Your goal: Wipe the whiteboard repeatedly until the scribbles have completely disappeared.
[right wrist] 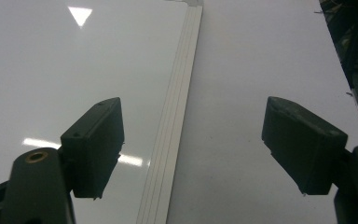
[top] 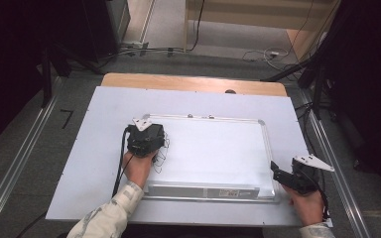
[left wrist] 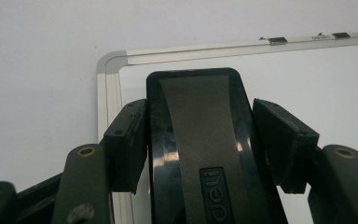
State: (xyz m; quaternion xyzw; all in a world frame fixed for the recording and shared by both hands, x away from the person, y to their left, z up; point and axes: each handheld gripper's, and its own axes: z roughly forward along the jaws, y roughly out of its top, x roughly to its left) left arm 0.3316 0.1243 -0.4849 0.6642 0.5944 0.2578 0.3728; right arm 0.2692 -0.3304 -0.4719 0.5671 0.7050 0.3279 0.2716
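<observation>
Left gripper (left wrist: 200,140) jaws clamp the long sides of a black plastic whiteboard eraser (left wrist: 200,140) with grey grip strip, resting on the aluminium-framed whiteboard (top: 265,144) near its far left corner. Judged light, rigid, glossy; side grip at mid-length suits it. Right gripper (right wrist: 193,149) jaws stand wide, empty, over the whiteboard's right edge on the bench (top: 94,163).

Left gripper (top: 148,136) over whiteboard (top: 218,148) scribbles (top: 161,153) (right gripper (top: 283,174) at edge).

Overhead and close views, whiteboard (top: 213,148) shared
</observation>
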